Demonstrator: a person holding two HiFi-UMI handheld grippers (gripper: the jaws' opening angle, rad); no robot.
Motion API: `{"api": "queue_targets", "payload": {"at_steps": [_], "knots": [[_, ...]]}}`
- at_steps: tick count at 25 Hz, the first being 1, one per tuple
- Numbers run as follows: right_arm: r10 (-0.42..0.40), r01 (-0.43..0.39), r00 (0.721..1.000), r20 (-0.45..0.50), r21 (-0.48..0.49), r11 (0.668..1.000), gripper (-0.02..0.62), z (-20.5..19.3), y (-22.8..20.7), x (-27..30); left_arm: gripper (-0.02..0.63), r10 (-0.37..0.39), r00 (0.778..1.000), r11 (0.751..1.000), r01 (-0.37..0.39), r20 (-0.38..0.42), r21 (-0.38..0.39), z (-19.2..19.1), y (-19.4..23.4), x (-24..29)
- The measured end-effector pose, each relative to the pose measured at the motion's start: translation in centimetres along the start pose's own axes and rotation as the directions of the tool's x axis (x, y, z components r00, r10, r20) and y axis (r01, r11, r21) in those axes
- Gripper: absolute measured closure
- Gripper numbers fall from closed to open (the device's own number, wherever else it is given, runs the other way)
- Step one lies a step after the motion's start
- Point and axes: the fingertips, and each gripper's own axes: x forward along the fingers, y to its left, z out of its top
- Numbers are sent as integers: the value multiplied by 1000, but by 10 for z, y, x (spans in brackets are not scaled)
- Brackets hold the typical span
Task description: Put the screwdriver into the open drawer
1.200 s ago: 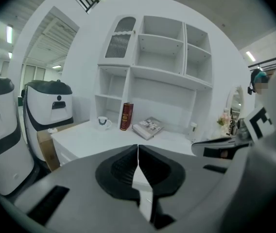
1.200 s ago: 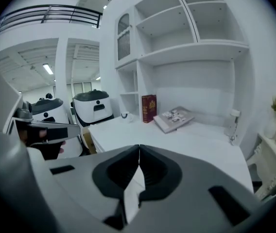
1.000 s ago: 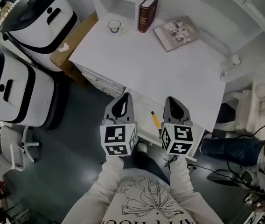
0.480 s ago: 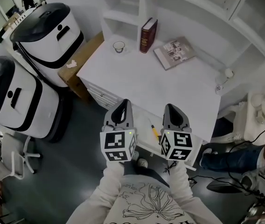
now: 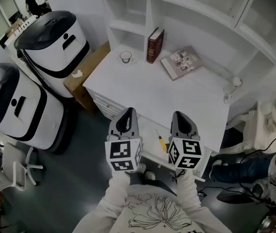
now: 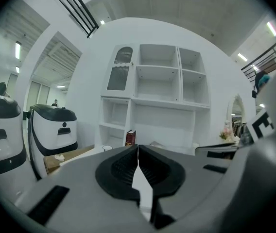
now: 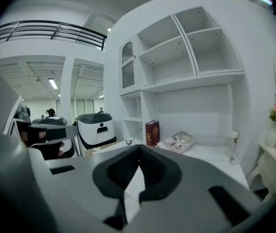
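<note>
Well, the screwdriver (image 5: 161, 141), yellow at the handle, lies in the open drawer (image 5: 150, 152) that juts out below the near edge of the white worktop (image 5: 167, 98). From my head it shows in the gap between my two tongs. My left tongs (image 5: 126, 113) hang just to its left and my right tongs (image 5: 182, 116) just to its right, and neither touches it. Both are clenched on nothing: in the left gripper view the dark jaw tips meet with only bare worktop beyond them, and the right gripper view shows the same. Further back on the worktop a dark red book (image 5: 154, 45) stands upright against the white shelf unit (image 5: 143, 13). A magazine (image 5: 181, 62) lies flat just to the right of the book, and a small cup (image 5: 125, 57) sits to its left near the back corner. At the far right corner stands a small white thing (image 5: 230, 87) that I cannot make out. Left of the worktop a brown box (image 5: 87, 74) leans close against its side. Beyond the box two big white machines (image 5: 50, 40) with black tops stand on the dark floor (image 5: 75, 178). Off to the right a person's legs in jeans (image 5: 235, 157) stretch across that floor.
</note>
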Motion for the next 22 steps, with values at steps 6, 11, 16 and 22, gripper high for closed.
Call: {"api": "queue_targets", "payload": {"at_steps": [6, 11, 16, 22], "knots": [[0, 0, 1000, 8, -3, 1000, 592, 4, 3, -1, 598, -9, 1000, 1000, 9, 7, 1, 5, -1, -2], [5, -5, 1000, 9, -10, 1000, 592, 4, 4, -4, 598, -13, 1000, 1000, 13, 9, 6, 5, -4, -4], [2, -2, 1000, 13, -7, 1000, 592, 5, 5, -5, 598, -11, 1000, 1000, 11, 13, 14, 5, -4, -6], [5, -5, 1000, 8, -10, 1000, 592, 4, 7, -4, 598, -13, 1000, 1000, 13, 14, 8, 5, -3, -5]]}}
